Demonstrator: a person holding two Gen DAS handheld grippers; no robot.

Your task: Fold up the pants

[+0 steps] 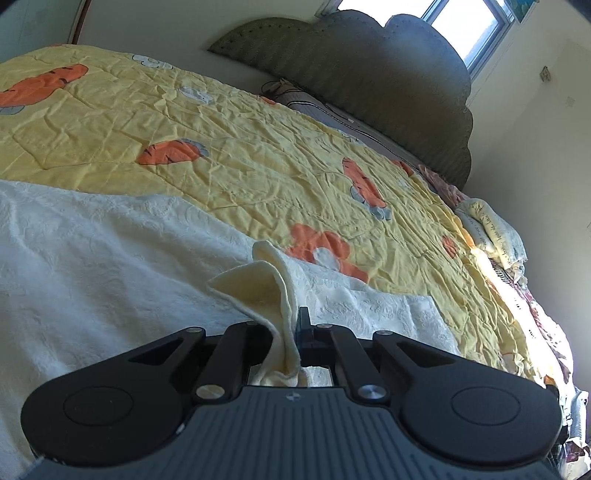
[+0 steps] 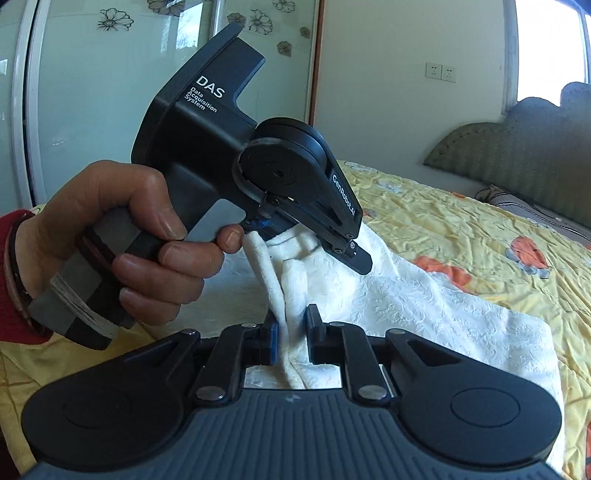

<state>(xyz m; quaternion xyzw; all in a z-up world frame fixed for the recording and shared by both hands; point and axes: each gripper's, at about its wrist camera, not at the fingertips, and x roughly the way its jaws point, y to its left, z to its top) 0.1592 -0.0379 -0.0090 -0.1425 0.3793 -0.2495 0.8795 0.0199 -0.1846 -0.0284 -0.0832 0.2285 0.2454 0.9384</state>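
My bed point(image 1: 229, 147) is covered by a wrinkled yellow quilt point(image 1: 258, 177) printed with orange carrots. At its far end stands a scalloped olive headboard point(image 1: 388, 66), with a bright window point(image 1: 465, 22) behind it. On the left, a frosted sliding door point(image 2: 110, 92) carries flower patterns; two sockets point(image 2: 441, 72) sit on the cream wall point(image 2: 388, 55).

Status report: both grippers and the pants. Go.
Left gripper shut on pants. Right gripper shut on same cloth, close beside left. Pants lifted at pinch, rest draped on quilt. Nothing in the way.
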